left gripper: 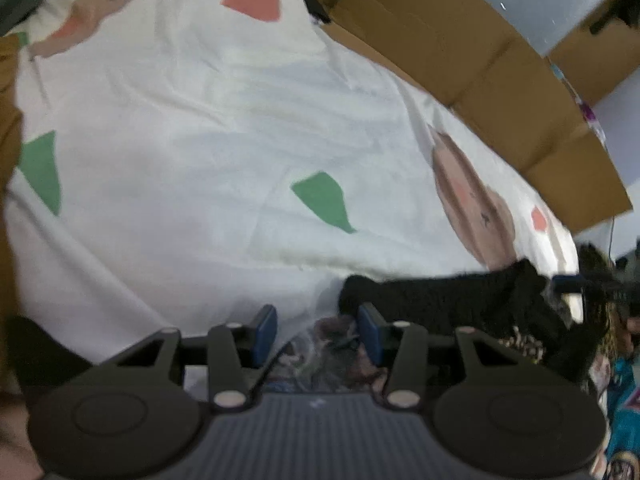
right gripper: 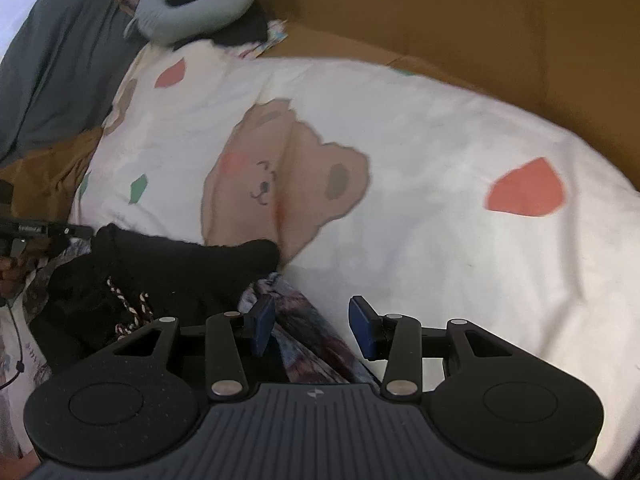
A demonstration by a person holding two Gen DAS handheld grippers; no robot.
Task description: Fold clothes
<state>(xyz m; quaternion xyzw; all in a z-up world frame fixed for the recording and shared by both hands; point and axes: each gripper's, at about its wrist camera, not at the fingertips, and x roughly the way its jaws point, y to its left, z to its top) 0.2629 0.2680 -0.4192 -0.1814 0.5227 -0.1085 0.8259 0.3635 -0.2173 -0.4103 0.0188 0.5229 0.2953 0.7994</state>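
Note:
A black knitted garment [left gripper: 448,296] lies on a white bedsheet [left gripper: 200,120] printed with bears and coloured shapes. A dark patterned garment [left gripper: 332,348] sits just under my left gripper [left gripper: 318,332], which is open with nothing between its blue pads. In the right wrist view the black garment [right gripper: 168,272] lies left of my right gripper [right gripper: 312,326], and the patterned garment [right gripper: 312,340] runs between its blue pads. The right gripper is open, hovering over that cloth without pinching it. The other gripper's black frame [right gripper: 36,230] shows at the left edge.
Brown cardboard [left gripper: 480,60] stands along the far side of the bed. A grey neck pillow [right gripper: 192,4] and a dark grey blanket [right gripper: 60,60] lie at the head end. Brown fabric [right gripper: 52,172] lies beside the sheet. More printed clothes [left gripper: 620,400] are piled at the right.

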